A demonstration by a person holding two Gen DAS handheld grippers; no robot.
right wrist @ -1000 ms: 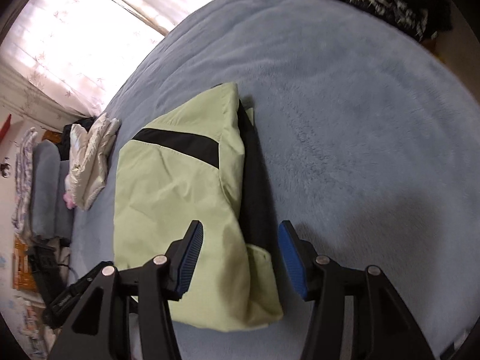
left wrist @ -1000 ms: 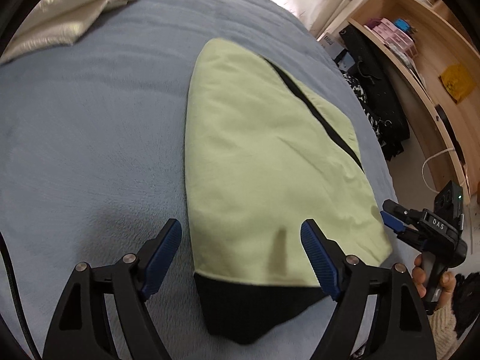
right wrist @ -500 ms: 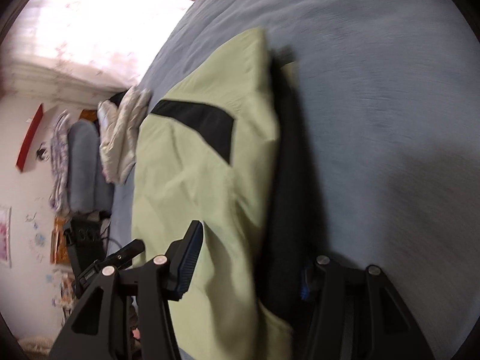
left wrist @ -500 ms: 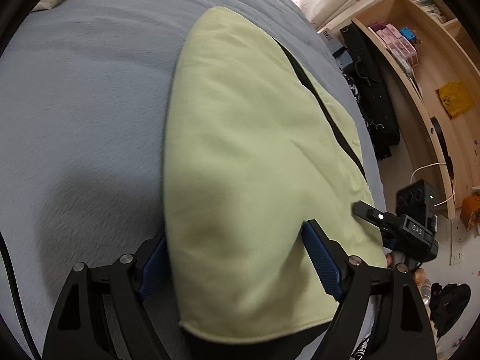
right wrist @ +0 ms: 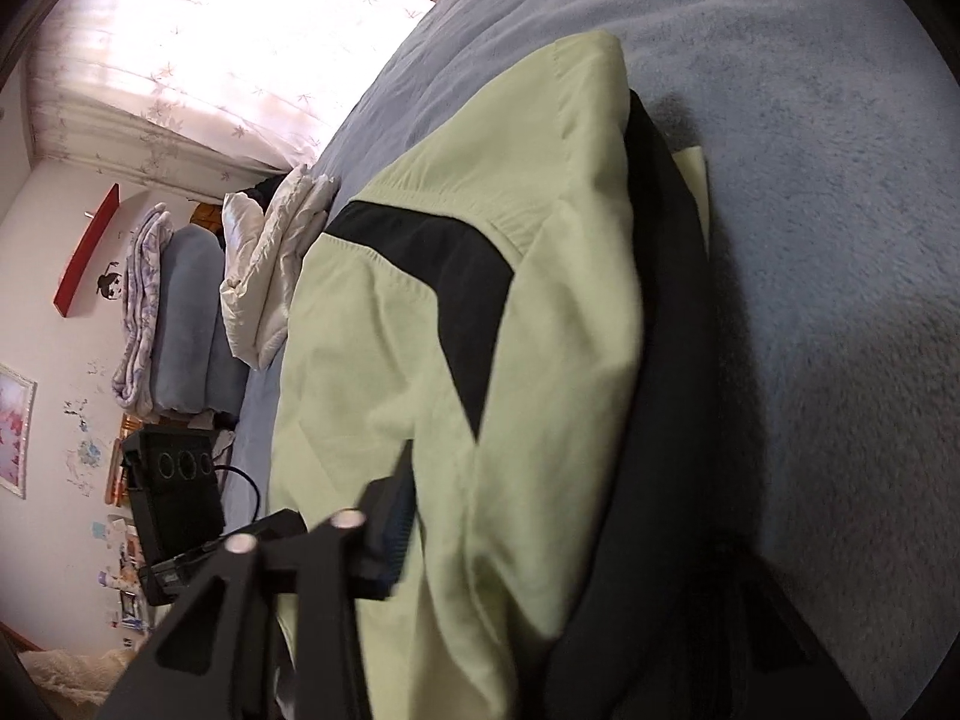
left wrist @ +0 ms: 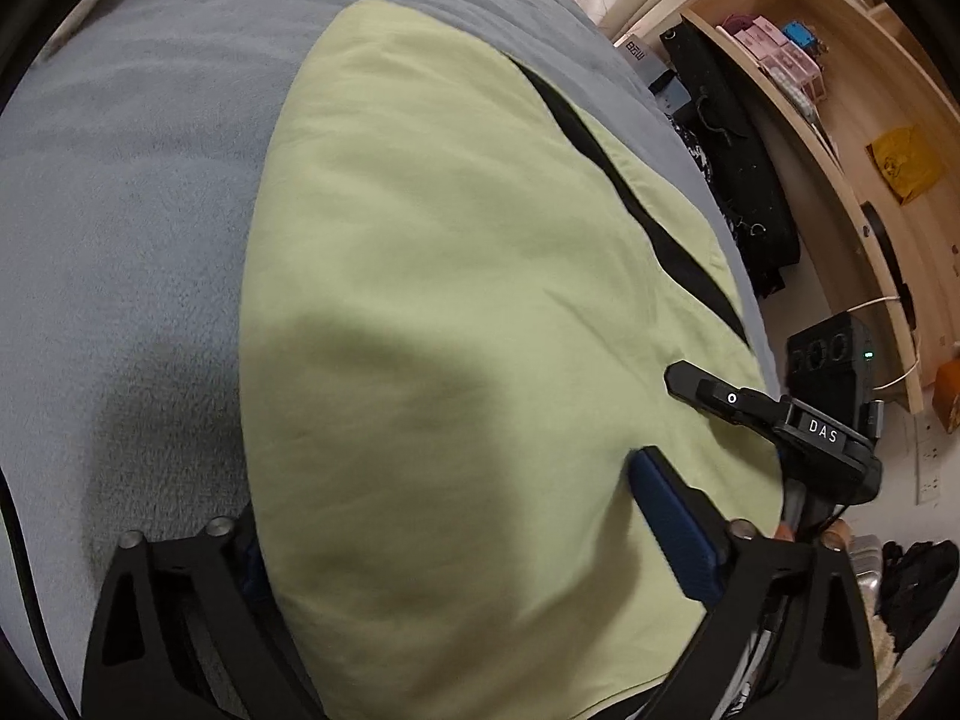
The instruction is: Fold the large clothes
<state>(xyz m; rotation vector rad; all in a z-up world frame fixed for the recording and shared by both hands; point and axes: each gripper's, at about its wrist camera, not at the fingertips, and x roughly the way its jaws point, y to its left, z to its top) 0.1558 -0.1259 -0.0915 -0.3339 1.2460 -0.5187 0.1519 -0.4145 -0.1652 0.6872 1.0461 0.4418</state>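
R gripper (right wrist: 510, 546) jaws just closed onto near edge of pale-green padded jacket w/ black trim (left wrist: 480, 330), lying half-folded on grey-blue fleece bed cover (left wrist: 132, 210). L gripper (left wrist: 456, 516) jaws opened wider, straddling hem, not pinching. Likely next: lift for another fold.

both cams sit on the handheld grippers and look down at a slant, really close over the green jacket (left wrist: 456, 312) on the grey-blue bed cover (left wrist: 120, 228). the left wrist view hangs at one end of the jacket and faces along it, wooden shelves (left wrist: 840, 138) off past its right side. the right wrist view (right wrist: 456, 324) comes in low from the jacket's other side, facing the curtained window (right wrist: 198, 60). shared: the jacket, the cover, and each cam catches the other gripper (left wrist: 774, 420) (right wrist: 180, 480)
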